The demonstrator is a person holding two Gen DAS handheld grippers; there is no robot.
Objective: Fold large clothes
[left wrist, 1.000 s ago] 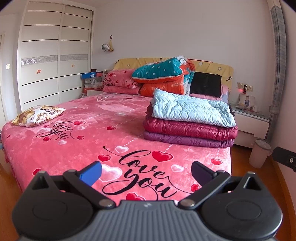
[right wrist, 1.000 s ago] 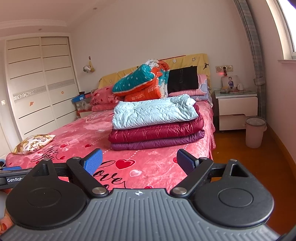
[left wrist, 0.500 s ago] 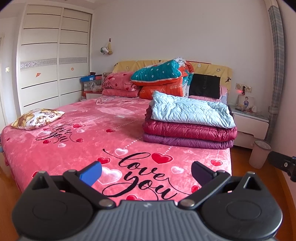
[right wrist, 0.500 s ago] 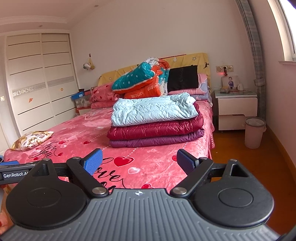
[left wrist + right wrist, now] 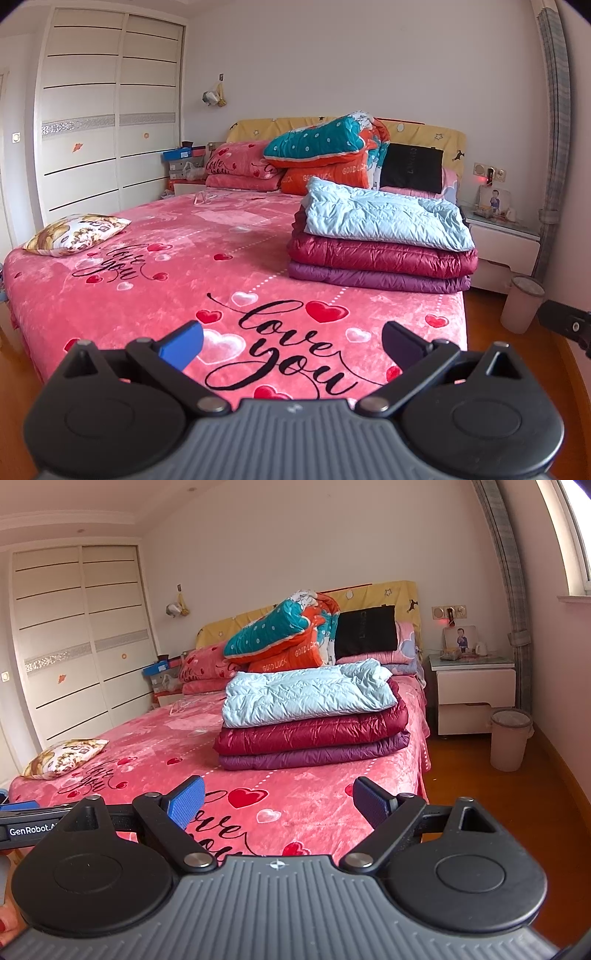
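Note:
Three folded down jackets are stacked on the right side of the pink bed [image 5: 184,280]: a light blue one [image 5: 384,218] on top, a dark red one [image 5: 380,256] under it, a purple one [image 5: 376,278] at the bottom. The stack also shows in the right wrist view [image 5: 310,720]. My left gripper [image 5: 291,345] is open and empty, held off the foot of the bed. My right gripper [image 5: 277,803] is open and empty, also off the foot, well short of the stack.
Pillows and a teal-and-orange quilt [image 5: 325,147] lie at the headboard. A small patterned cushion [image 5: 74,234] lies at the bed's left edge. A white nightstand [image 5: 476,690] and a pink bin [image 5: 509,744] stand right of the bed. A wardrobe [image 5: 107,122] lines the left wall.
Both grippers have drawn back a little and dropped lower, so the bed and stack sit slightly farther off. Both stay open and empty.

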